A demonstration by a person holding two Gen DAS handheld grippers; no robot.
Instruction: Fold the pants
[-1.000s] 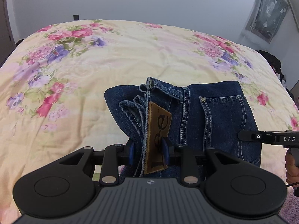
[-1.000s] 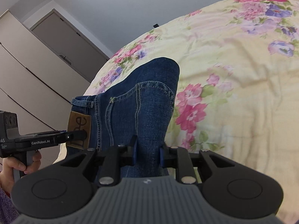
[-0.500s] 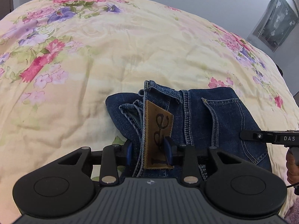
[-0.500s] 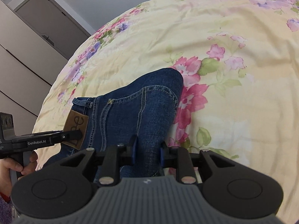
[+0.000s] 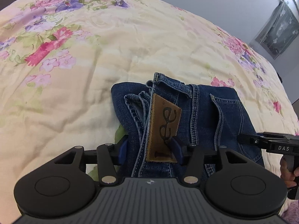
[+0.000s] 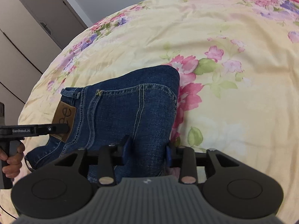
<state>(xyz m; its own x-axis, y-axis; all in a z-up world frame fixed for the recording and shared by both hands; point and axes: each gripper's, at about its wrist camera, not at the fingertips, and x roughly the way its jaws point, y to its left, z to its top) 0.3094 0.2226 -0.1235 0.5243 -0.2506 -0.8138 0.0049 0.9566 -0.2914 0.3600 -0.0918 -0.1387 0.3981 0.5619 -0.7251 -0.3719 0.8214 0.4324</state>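
Denim, dark-blue folded jeans (image 5: 205,115) lie on my floral yellow quilt (image 5: 93,74); left gripper (image 5: 150,150) and right gripper (image 6: 148,150) jaws just opening, fabric loosely between, releasing the finished fold.

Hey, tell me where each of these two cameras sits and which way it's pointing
Left wrist: on the left gripper, aimed down over jeans on the floral bedspread; right gripper and a hand at right edge.
Right wrist: on the right gripper, aimed down at the jeans' folded edge; left gripper and hand at left edge.
Shared: jeans, leather patch, bedspread.
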